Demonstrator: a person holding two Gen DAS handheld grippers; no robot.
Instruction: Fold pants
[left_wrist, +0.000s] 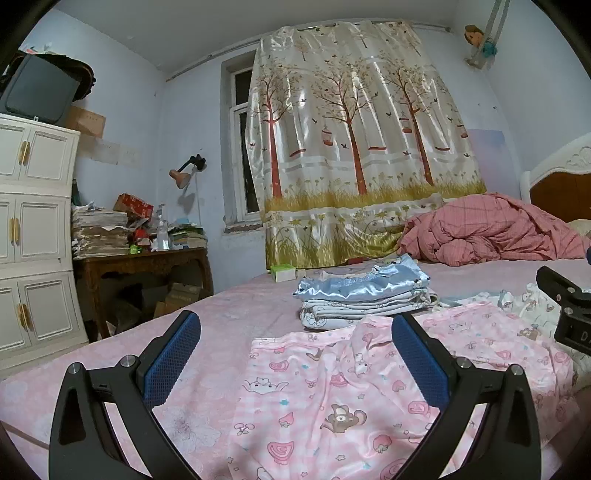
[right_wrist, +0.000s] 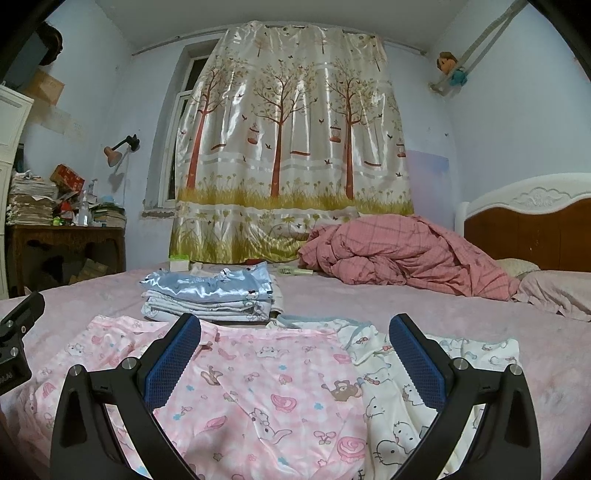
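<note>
Pink cartoon-print pants (left_wrist: 332, 398) lie spread on the pink bed sheet (left_wrist: 207, 325), rumpled near the top edge. They also show in the right wrist view (right_wrist: 266, 380). My left gripper (left_wrist: 295, 354) is open and empty, just above the pants' left part. My right gripper (right_wrist: 293, 350) is open and empty over the pants' right part, and its black body (left_wrist: 569, 310) shows at the right edge of the left wrist view. The left gripper's body (right_wrist: 14, 339) shows at the left edge of the right wrist view.
A white Hello Kitty garment (right_wrist: 399, 387) lies right of the pants. A stack of folded clothes with a shiny blue piece on top (left_wrist: 362, 295) sits behind them. A crumpled pink quilt (right_wrist: 402, 254) lies near the headboard (right_wrist: 528, 229). A white cabinet (left_wrist: 33, 236) and cluttered desk (left_wrist: 140, 258) stand left.
</note>
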